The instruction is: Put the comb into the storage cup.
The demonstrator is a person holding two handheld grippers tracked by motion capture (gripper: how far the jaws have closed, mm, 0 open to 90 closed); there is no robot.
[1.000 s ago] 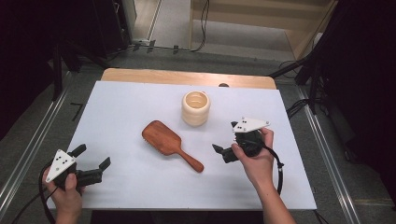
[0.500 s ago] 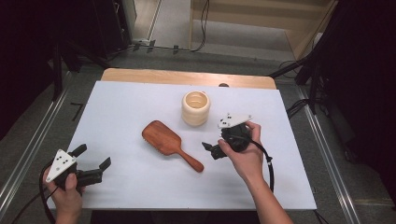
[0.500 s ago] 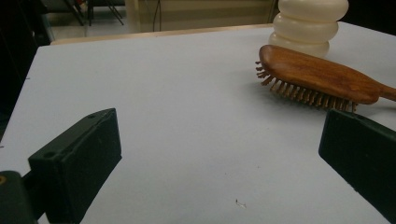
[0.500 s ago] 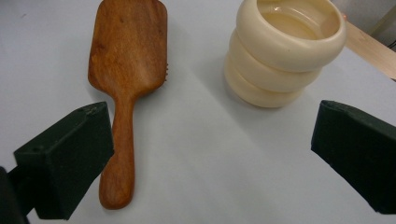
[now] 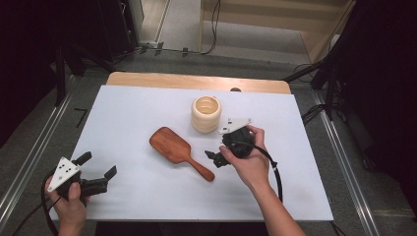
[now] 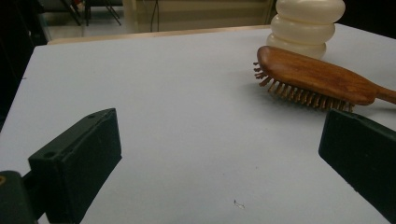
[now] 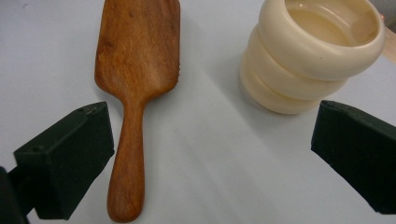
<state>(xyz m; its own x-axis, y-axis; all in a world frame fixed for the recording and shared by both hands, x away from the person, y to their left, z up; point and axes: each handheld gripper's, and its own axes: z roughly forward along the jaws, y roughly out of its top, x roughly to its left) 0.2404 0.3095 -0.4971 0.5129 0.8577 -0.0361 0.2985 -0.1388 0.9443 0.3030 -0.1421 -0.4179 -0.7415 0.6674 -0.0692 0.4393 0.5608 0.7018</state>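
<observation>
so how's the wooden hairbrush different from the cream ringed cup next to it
The hairbrush is dark reddish wood, flat and long, lying bristles down; the cup is pale cream, round, standing upright and open on top. The brush has a slim handle; the cup has stacked bulging rings. Both rest on the white table, untouched.

On the tabletop (image 5: pixel 147 108) there is one wooden hairbrush (image 5: pixel 179 150), lying bristles down, and one cream-coloured cup (image 5: pixel 206 113) whose wall is made of three stacked rings. Two hand-held grippers are counted as well, one in each of the person's two hands: the left hand-held gripper (image 5: pixel 98 167) and the right hand-held gripper (image 5: pixel 212 158), each with two black jaws. One cable trails from each, so two cables in all.
</observation>
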